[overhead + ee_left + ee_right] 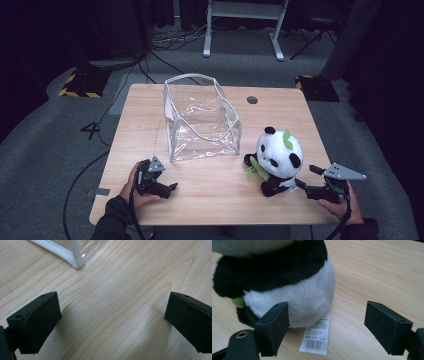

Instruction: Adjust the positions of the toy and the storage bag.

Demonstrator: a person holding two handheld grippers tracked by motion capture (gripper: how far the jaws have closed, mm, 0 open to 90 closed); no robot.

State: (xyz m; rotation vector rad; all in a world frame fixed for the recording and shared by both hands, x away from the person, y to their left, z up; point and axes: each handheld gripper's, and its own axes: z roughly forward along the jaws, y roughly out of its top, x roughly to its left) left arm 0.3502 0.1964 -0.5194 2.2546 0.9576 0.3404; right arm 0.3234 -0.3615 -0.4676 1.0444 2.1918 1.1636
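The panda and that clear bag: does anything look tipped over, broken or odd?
Nothing is damaged. The panda sits upright, its sales tag lying flat on the table behind it. The clear bag stands open, its soft walls a little crumpled and sagging.

Panda toy's (287, 290) head beyond the right gripper view's top edge

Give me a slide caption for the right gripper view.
Open right gripper approaches the plush panda and its barcode tag on the wooden table.
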